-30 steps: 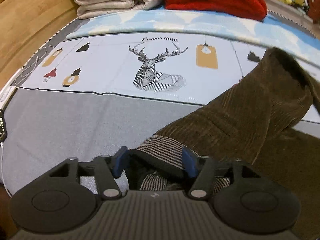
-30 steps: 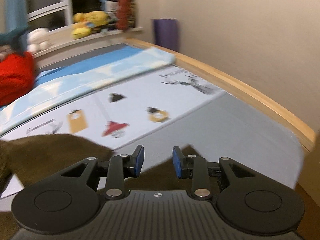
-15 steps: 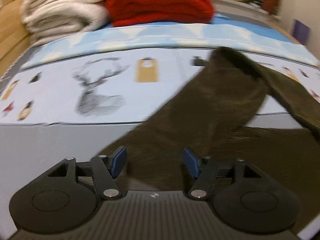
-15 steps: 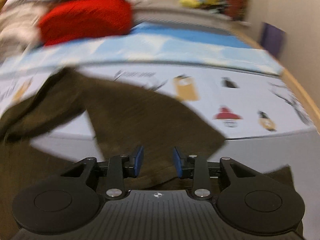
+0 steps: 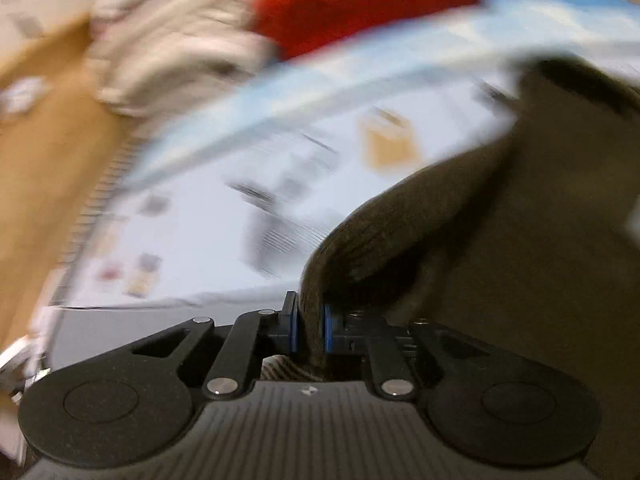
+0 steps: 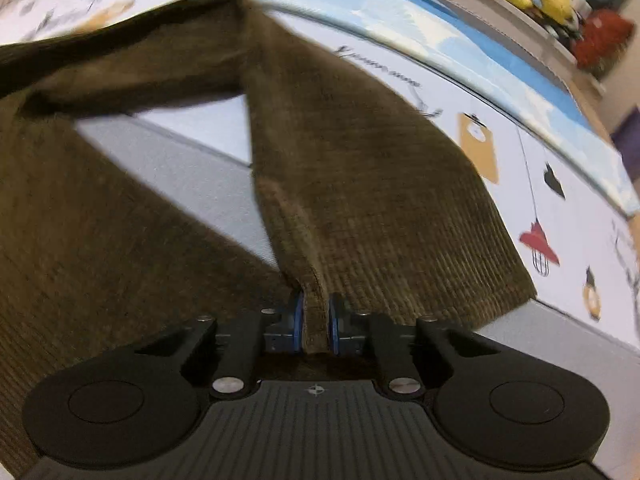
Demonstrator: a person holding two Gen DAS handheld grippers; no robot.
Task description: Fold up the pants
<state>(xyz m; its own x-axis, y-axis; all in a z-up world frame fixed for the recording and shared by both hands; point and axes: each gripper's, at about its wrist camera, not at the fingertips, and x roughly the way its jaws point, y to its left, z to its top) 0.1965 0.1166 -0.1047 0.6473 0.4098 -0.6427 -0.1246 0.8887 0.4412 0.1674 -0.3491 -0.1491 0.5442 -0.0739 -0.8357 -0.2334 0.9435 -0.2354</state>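
Pants (image 6: pixel 360 184), one pair: two grippers, left (image 5: pixel 308 330) and right (image 6: pixel 316 328), fingers closing, pinching corduroy.

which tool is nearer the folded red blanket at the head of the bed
Left, as far as the views show. The left tool has the folded red blanket large and straight ahead; from the right tool it is a sliver at the far edge.
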